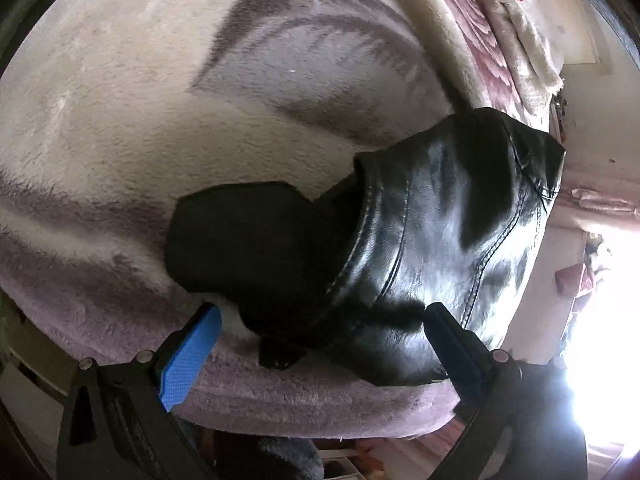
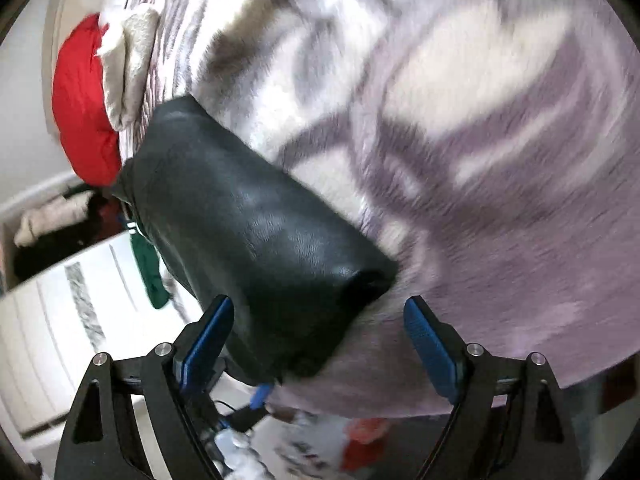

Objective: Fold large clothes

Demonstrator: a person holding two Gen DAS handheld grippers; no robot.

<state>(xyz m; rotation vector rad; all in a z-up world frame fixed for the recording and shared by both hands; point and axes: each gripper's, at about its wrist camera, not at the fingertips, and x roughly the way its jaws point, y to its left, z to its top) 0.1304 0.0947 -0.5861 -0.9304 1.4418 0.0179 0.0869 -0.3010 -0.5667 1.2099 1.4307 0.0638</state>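
No legible text anywhere.

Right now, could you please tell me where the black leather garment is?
The black leather garment lies bundled on the plush blanket near the bed's edge, just ahead of both open grippers; red clothing lies beyond it.

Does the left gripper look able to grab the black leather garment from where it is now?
Probably yes: the left gripper is open right at the black leather garment on the blanket, with nothing between them.
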